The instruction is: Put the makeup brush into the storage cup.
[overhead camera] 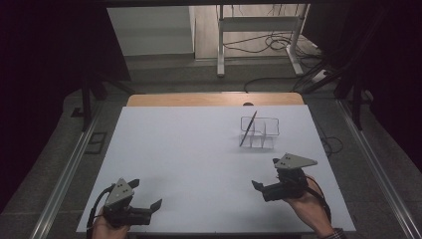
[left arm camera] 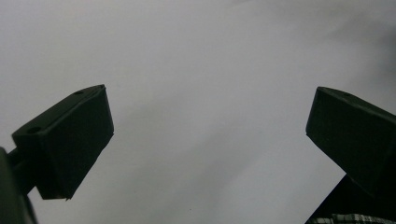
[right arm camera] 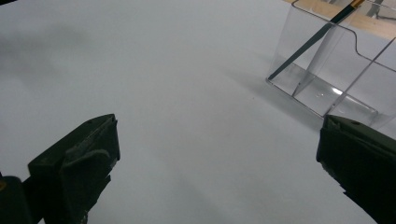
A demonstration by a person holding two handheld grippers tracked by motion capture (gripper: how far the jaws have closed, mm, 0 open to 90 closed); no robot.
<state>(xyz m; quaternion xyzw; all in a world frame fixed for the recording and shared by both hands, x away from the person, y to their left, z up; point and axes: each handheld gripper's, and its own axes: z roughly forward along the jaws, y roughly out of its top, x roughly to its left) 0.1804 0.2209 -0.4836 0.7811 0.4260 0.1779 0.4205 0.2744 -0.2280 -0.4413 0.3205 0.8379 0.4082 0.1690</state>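
Hovering both grippers, left (overhead camera: 149, 198) and right (overhead camera: 265, 175), fingers apart, empty, I'll probably reach next for the pencil (overhead camera: 248, 128) leaning in the clear holder (overhead camera: 268, 130).

A white worktop (overhead camera: 189, 164) lay under dim light, its wooden edge (overhead camera: 214, 99) showing at 12 o'clock. Beyond it stood a white metal frame (overhead camera: 259, 30) over tangled floor cables (overhead camera: 268, 45), with dark curtains (overhead camera: 45, 59) at 9 and 3 o'clock.

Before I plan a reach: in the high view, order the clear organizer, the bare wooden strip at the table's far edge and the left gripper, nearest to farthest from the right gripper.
1. Clear organizer, just beyond the right gripper.
2. Wooden strip, along the far edge.
3. Left gripper, across the table at the near left.
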